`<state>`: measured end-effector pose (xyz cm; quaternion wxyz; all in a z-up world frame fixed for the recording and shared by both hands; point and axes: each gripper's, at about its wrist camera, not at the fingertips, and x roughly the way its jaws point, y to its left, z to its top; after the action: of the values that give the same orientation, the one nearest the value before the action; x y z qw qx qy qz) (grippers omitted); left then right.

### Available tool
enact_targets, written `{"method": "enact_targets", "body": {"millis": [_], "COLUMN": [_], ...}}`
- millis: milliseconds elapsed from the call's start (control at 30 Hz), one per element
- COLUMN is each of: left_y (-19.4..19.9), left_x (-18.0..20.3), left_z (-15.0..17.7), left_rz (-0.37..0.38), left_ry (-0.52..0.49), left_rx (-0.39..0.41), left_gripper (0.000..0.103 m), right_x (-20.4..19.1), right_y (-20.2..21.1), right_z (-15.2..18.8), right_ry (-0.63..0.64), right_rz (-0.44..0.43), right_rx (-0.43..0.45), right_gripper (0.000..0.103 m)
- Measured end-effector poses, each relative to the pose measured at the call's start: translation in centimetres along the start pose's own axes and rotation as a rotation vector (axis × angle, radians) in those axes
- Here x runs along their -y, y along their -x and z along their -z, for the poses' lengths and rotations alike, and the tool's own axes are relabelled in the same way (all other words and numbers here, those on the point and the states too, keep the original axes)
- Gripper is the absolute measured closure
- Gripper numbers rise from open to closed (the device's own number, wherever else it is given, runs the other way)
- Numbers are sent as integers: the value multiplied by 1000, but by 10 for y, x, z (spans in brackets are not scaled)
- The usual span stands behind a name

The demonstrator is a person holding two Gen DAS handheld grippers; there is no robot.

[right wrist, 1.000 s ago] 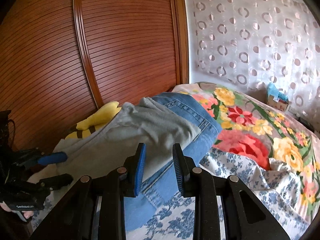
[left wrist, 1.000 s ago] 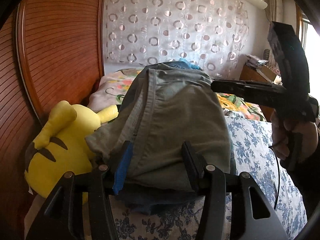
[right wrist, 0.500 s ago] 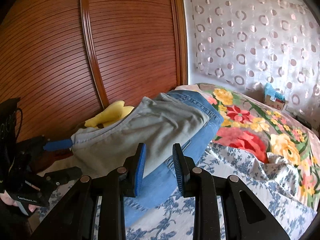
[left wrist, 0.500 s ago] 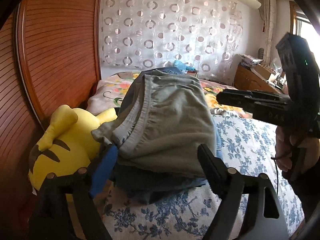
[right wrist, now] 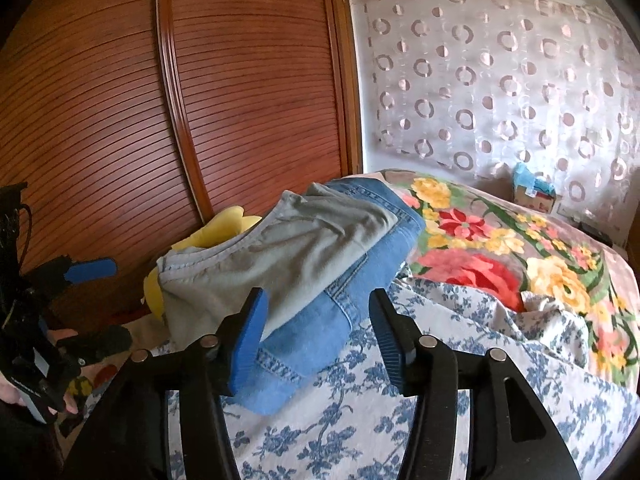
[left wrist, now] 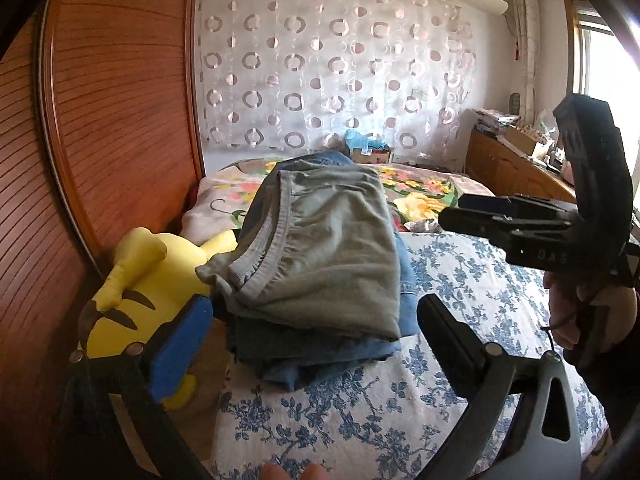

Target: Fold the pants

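left gripper (left wrist: 316, 320) opening wide, holding nothing | right gripper (right wrist: 316, 320) opening, empty | risk: folded grey pants (left wrist: 320, 248) possibly sliding toward 9 o'clock off jeans (right wrist: 360, 280)

The grey pants (left wrist: 320, 248) cover most of the jeans (left wrist: 320, 356); they hide the plush's (left wrist: 152, 280) right side. Desk clutter (left wrist: 516, 132), upper right, is too small to identify.
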<state>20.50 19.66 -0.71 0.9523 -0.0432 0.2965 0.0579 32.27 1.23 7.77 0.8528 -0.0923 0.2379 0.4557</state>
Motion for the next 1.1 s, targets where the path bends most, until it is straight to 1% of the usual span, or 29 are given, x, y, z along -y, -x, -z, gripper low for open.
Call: {"method": "enact_targets", "body": {"millis": [100,200,333,400,433,533,767,833,867,900,933,1100], "left_y": [8,16,24,29,31,40,59,63,65,68,71,83], "left_x": [4,9,20,27,29,35,61,68,71,75,79,97], "left_z": [1,3,5,8,8,12,18,20,22,24,26,35], "left_rz": [1,23,24,17,24,77,84,87,90,94,97,112], "left_ry": [-7,-8,-32,-43,-43,-34,-55,-59,-62,-64,-67,-83], "left_rx": [8,10,8,20,23,31,34,32,32,32,32,39], "left_gripper": [1,1,1,1,1,1,1,1,1,1,1,1], "right_x": [-4,-7,-13,-17,-19,-25,-31,-34,-35,-36,-37,-47], "right_y": [9,20,41,51,55,68,102,113,118,123,128,148], "right_z": [2,6,15,20,23,30,49,55,59,62,65,80], "right_ry": [-6,-14,-18,-20,-21,-30,-54,-69,-77,-86,-92,-112], "right_rz": [9,24,43,55,60,72,109,124,128,131,133,176], "right_rx": [4,13,28,34,37,46,70,88,91,94,101,114], "right_gripper": [43,42,42,41,41,41,40,27,23,17,15,13]}}
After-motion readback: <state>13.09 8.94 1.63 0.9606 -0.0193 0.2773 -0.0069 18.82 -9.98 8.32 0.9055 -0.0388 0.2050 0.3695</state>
